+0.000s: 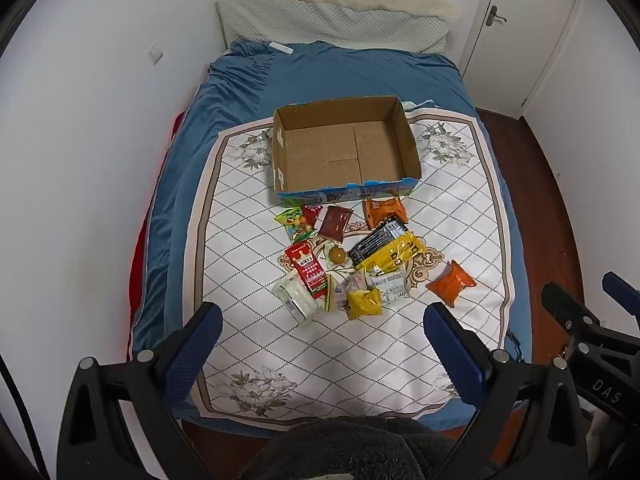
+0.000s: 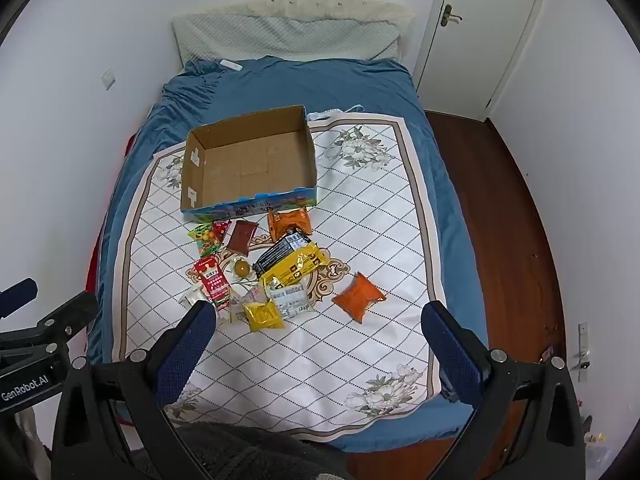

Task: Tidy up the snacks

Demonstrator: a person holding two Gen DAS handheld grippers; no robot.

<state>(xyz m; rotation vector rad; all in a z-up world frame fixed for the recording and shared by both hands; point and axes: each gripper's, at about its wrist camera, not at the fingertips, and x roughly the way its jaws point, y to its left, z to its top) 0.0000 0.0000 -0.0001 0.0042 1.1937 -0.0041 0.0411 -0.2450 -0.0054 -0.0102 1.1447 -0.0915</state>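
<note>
An empty open cardboard box point(image 1: 412, 146) point(image 2: 310, 152) stands on a white patterned cloth point(image 1: 260, 344) point(image 2: 320, 360) on the bed. In front of it lies a heap of snack packets: a yellow bag point(image 1: 394, 254) point(image 2: 298, 266), a black packet point(image 1: 376, 240), a red sachet point(image 1: 308, 270) point(image 2: 212, 282), a small yellow packet point(image 1: 363, 303) point(image 2: 264, 315), and an orange packet point(image 1: 451, 283) point(image 2: 359, 297) lying apart to the right. My left gripper point(image 1: 322, 320) and right gripper point(image 2: 320, 316) are both open and empty, held above the near side of the cloth.
The bed has a blue sheet point(image 1: 340, 72) and a pillow point(image 1: 332, 20) at the head. White walls close in on the left. A door point(image 2: 480, 32) and dark wood floor point(image 2: 500, 220) are on the right. A dark fuzzy garment point(image 1: 352, 448) is at the bottom.
</note>
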